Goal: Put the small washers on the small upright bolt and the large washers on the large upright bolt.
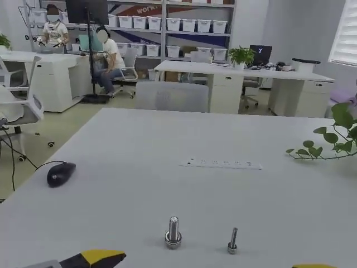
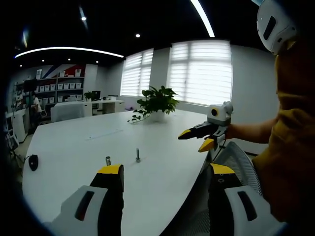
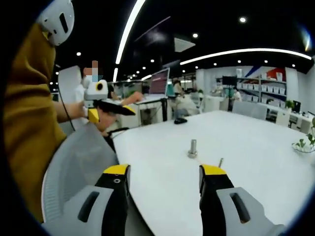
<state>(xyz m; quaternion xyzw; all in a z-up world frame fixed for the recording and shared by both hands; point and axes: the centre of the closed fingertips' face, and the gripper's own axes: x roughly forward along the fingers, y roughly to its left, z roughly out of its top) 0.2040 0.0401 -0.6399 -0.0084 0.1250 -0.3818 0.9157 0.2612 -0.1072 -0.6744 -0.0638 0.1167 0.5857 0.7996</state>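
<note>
here, large bolt point(image 1: 173, 230) and small bolt point(image 1: 232, 240) stand upright, lower centre, seeming washers point(image 1: 173, 242) at their bases; left gripper point(image 2: 166, 169) and right gripper point(image 3: 165, 169) jaws apart, empty. best approached slowly from above, to avoid toppling.

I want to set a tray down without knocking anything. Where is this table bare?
Widest bare patch of the table: between the mouse at the left, the power strip mid-table and the large bolt in front. Beyond the strip is free. Tightest: the gap between large bolt and small bolt, and the right edge under the plant sprigs.
</note>
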